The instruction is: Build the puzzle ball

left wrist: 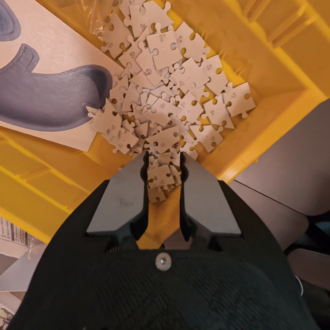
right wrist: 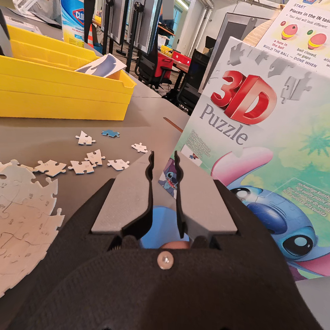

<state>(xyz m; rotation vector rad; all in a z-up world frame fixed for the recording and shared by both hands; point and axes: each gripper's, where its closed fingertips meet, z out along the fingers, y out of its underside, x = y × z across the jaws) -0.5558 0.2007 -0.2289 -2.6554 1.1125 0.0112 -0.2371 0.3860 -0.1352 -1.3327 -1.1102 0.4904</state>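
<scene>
In the left wrist view, a heap of white-backed puzzle pieces [left wrist: 171, 92] lies in a yellow bin [left wrist: 267, 75]. My left gripper [left wrist: 164, 153] hangs open and empty just above the near end of the heap. In the right wrist view, a partly built curved section of the puzzle ball [right wrist: 21, 214] lies inside-up on the grey table at the left. Several loose pieces [right wrist: 82, 167] lie beyond it, one of them blue side up [right wrist: 110, 133]. My right gripper [right wrist: 164, 153] is open and empty, low over the table beside the puzzle box [right wrist: 259, 142].
A printed card with dark blue shapes [left wrist: 44, 85] leans in the bin; it also shows in the right wrist view [right wrist: 101, 67]. Yellow bins [right wrist: 62, 100] stand at the back left. An instruction sheet [right wrist: 303, 32] stands behind the box. A wipes canister [right wrist: 73, 23] stands farther back.
</scene>
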